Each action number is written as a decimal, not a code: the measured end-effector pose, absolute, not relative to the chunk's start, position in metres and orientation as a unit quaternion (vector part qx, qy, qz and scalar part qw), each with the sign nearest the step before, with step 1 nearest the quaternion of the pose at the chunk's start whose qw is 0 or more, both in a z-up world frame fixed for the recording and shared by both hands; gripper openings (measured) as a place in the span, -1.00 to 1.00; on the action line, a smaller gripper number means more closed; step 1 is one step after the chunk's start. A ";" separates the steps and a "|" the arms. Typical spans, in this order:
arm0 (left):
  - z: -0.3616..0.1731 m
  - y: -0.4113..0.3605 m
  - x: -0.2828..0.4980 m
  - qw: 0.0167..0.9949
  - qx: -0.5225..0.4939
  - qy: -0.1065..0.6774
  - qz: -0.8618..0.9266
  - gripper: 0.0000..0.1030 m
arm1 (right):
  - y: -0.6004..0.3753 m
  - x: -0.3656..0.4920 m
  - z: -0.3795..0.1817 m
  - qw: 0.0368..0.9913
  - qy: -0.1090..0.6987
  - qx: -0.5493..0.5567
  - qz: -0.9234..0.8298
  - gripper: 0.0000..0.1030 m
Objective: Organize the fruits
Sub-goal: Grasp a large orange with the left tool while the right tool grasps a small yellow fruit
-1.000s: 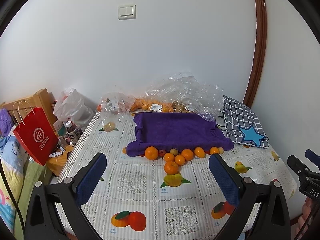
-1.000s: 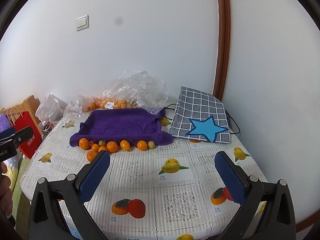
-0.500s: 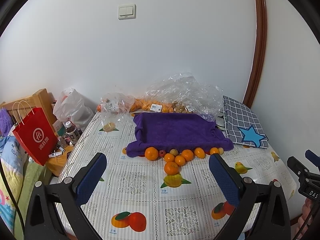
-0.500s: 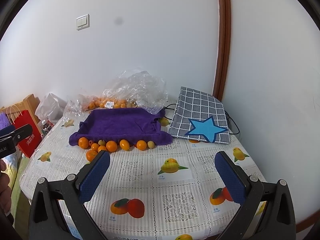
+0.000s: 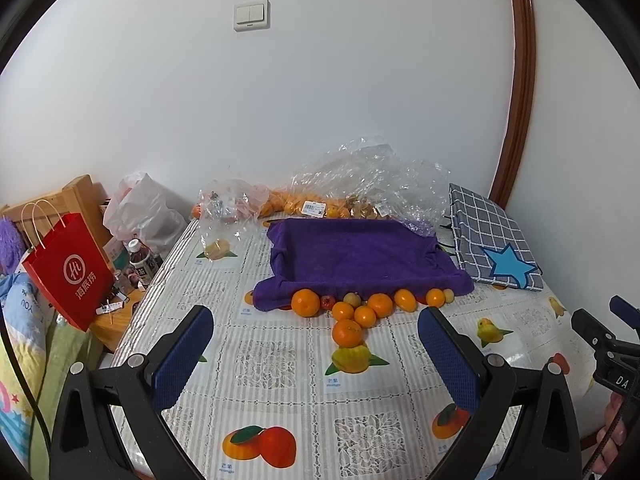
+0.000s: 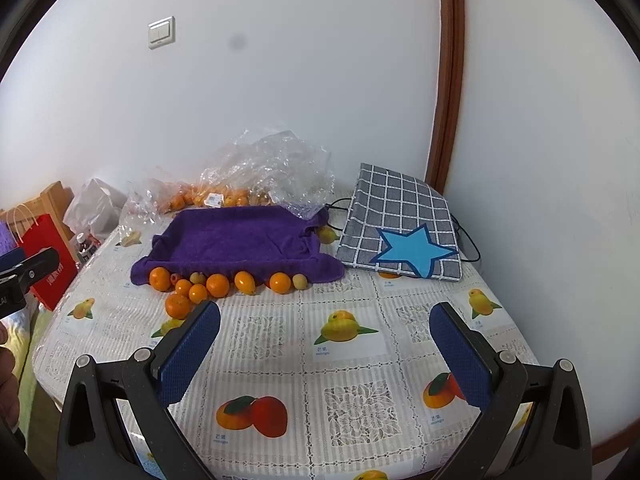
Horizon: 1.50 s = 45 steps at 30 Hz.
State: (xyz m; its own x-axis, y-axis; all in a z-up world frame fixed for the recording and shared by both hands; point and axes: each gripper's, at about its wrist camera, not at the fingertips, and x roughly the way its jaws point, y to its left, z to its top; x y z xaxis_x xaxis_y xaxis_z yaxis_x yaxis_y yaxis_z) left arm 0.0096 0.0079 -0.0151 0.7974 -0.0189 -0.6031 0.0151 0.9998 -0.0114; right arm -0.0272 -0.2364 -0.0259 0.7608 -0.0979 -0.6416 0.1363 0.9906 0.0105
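Note:
Several oranges (image 5: pixel 348 330) and small fruits lie in a row and cluster on the table, against the front edge of a purple towel-lined tray (image 5: pixel 352 254). They also show in the right wrist view (image 6: pixel 218 284), in front of the tray (image 6: pixel 240 236). My left gripper (image 5: pixel 316 352) is open and empty, held above the near part of the table, short of the fruit. My right gripper (image 6: pixel 326 348) is open and empty, to the right of the fruit cluster.
A fruit-print tablecloth (image 5: pixel 280 364) covers the table. Clear plastic bags with more oranges (image 5: pixel 320 208) lie behind the tray. A grey checked bag with a blue star (image 6: pixel 404 232) lies at the right. A red paper bag (image 5: pixel 68 268) and bottles stand left of the table.
Both grippers have drifted only slightly; the right wrist view has shifted a little toward the fruit. Nothing was taken hold of.

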 end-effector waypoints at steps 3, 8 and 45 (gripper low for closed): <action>-0.024 0.010 0.017 0.945 -0.003 0.326 -0.011 1.00 | -0.235 -0.022 -0.032 0.937 0.342 0.029 -0.064 0.99; -0.046 0.014 0.032 0.938 -0.010 0.345 -0.012 1.00 | -0.225 -0.010 -0.048 0.932 0.354 0.000 -0.079 0.99; -0.187 -0.005 0.139 0.874 -0.034 0.473 -0.101 0.57 | -0.248 0.108 -0.188 0.887 0.454 0.077 -0.019 0.14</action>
